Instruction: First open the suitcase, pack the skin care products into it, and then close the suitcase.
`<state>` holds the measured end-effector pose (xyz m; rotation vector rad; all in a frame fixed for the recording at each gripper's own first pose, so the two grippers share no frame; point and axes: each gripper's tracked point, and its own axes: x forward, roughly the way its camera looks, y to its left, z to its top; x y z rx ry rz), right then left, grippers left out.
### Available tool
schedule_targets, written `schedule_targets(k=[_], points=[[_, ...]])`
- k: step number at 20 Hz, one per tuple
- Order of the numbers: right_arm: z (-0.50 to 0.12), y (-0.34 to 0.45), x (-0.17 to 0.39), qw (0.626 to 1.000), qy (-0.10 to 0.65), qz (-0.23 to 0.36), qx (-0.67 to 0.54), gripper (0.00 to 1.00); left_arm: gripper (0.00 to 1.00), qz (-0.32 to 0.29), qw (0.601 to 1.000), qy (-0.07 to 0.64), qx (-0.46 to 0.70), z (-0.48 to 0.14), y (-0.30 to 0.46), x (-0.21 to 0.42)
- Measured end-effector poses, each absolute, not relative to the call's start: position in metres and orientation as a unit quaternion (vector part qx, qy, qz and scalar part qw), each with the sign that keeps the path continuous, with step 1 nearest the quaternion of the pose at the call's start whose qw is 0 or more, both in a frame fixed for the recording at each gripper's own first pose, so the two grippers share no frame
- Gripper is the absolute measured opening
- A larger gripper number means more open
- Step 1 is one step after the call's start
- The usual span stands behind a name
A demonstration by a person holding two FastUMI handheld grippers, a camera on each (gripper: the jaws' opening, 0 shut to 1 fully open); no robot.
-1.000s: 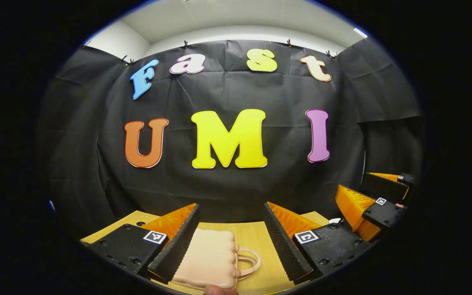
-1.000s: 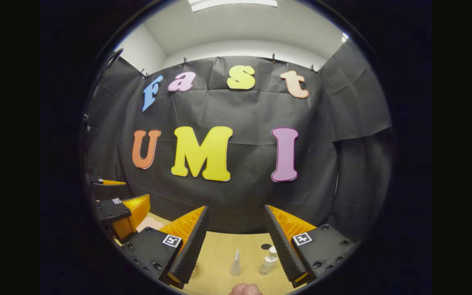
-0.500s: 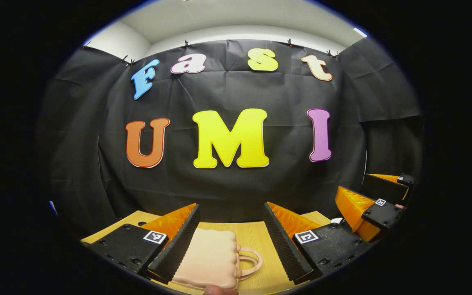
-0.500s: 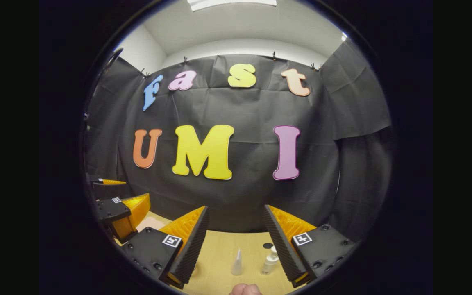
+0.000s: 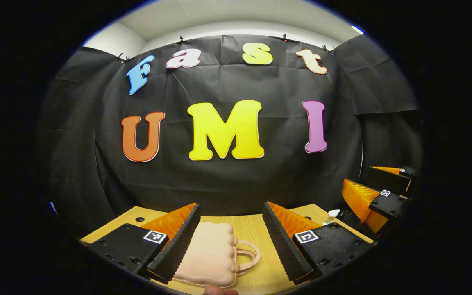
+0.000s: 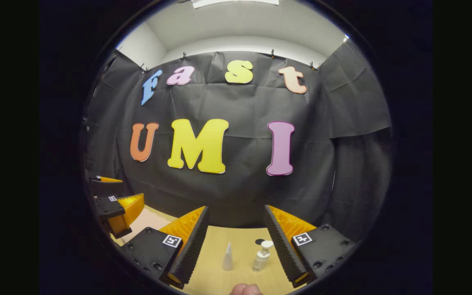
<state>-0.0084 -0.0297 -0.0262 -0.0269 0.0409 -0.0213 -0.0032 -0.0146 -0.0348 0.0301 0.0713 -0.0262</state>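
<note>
Both wide-open, empty grippers, left gripper [image 5: 231, 241] and right gripper [image 6: 236, 243], are being tipped downward since a moment ago, so the closed suitcase [image 5: 209, 256] and the skin care bottles [image 6: 261, 256] are being brought nearer for opening.

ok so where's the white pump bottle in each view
left gripper view: pump bottle low right, only its top visible, near the wooden table's right edge.
right gripper view: low centre, standing between the open jaws, right of a pointed tube.
shared landmark: the wooden table.

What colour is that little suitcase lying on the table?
The suitcase is a pale peach pink, handle included; the left gripper view shows it best.
</note>
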Motion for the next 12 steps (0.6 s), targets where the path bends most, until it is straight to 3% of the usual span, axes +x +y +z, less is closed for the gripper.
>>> schedule_targets(k=[5,12], points=[[-0.044,-0.058,-0.014,0.999,0.038,-0.024,-0.020,0.80,0.98,-0.055,0.992,0.057,0.100,-0.061,-0.044,0.006],[-0.076,-0.120,-0.024,0.995,0.075,-0.061,-0.029,0.78,0.98,-0.100,0.950,0.148,0.255,-0.158,-0.064,0.017]])
